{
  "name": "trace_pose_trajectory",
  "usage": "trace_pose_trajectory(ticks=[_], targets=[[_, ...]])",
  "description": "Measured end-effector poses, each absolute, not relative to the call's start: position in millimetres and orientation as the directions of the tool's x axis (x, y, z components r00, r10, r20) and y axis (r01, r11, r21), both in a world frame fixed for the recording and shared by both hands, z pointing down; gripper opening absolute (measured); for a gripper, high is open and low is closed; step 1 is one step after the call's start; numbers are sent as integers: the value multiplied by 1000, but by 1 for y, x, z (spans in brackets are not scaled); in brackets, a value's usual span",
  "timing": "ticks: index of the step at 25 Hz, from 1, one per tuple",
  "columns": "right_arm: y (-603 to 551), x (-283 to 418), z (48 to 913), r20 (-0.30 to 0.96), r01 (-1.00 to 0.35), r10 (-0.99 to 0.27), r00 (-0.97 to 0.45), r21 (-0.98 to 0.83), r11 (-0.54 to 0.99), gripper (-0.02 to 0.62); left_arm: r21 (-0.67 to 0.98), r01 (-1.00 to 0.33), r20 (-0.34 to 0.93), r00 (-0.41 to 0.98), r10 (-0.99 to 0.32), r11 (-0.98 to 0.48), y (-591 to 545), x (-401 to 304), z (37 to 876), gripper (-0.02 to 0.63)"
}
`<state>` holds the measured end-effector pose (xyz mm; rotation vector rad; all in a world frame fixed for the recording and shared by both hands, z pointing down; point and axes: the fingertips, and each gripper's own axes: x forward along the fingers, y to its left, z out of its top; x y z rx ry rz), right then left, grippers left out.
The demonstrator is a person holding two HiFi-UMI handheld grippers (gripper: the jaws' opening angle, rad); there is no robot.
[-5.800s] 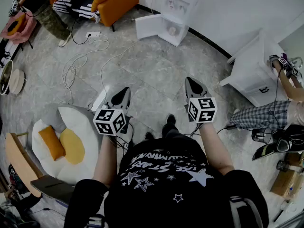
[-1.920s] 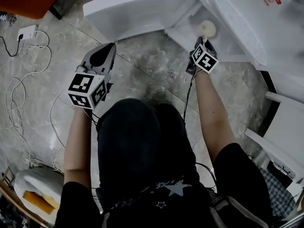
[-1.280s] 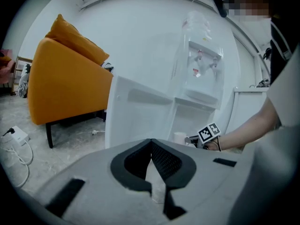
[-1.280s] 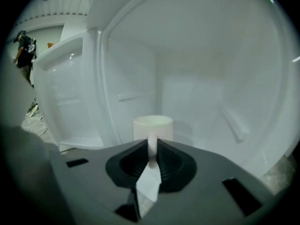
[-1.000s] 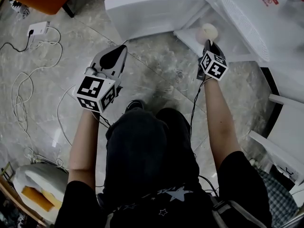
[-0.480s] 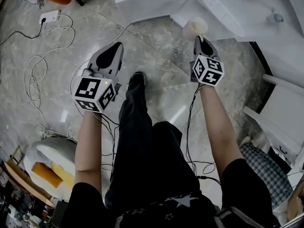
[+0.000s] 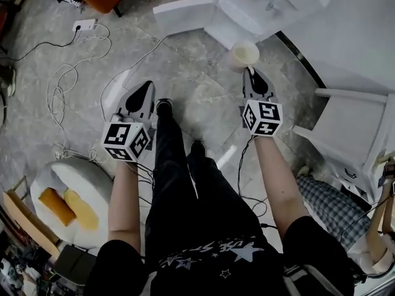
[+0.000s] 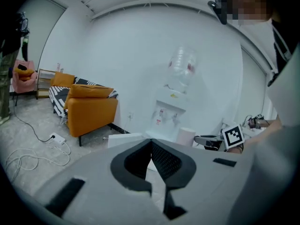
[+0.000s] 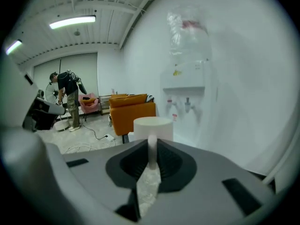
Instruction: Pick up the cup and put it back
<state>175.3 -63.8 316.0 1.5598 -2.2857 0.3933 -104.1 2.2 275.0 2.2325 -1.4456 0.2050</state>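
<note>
While the grey marble floor (image 7: 203, 110) is spread beneath both claws, the white water dispenser (image 9: 185, 90) is seen ahead of the right gripper (image 9: 152, 145) and a little to its right, with a clear bottle (image 9: 187, 25) carried on top. An orange sofa (image 8: 89, 109) is found ahead of the left gripper (image 8: 151, 143) and off to its left, well apart from it. An egg-shaped cushion (image 7: 71, 196) is laid on the floor behind the left gripper, on its outer side, and loose white cables (image 7: 65, 85) are strewn over the floor to that gripper's left. The white cup (image 7: 242, 55) is held at the tip of the right gripper, upright and clear of the floor, between that claw and the dispenser and not touching the dispenser. The jaws of the right gripper are drawn narrow and clamped on a thin white strip at the cup's near side; whether that strip is a handle or the wall itself cannot be told. The jaws of the left gripper are brought together at their tips, with nothing caught between them, and that claw is kept level beside the right one, well apart from the cup.
</note>
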Motion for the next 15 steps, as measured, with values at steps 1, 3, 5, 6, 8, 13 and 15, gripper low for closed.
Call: trace_pose_trajectory(ticks=[1,3,5,6,8,13,15], targets=[[-50,180,296,428,-930,-837,-342,-24,367,41,318,-893,365,426,-828,-320,13,-102,259,9],[-22,189,261,421,-925,-836,-352,-19,379,41,331,-893,360,418,-834,-305,32,-96,229,9],[1,199,231,412,-926,-839,-355,-31,377,41,329,-893,348,416,-840,-306,44,-90,200,9],[10,203,218,404,-928,-843,-354,-38,371,41,324,-894,337,415,-845,-310,48,-88,185,9],[25,211,196,386,-935,-856,-343,-53,351,41,314,-896,314,411,-856,-315,53,-88,159,9],[52,223,160,350,-952,-886,-306,-109,286,41,286,-898,285,413,-865,-334,65,-90,117,9],[63,224,151,345,-957,-893,-289,-79,279,41,290,-894,275,419,-865,-341,73,-92,107,9]])
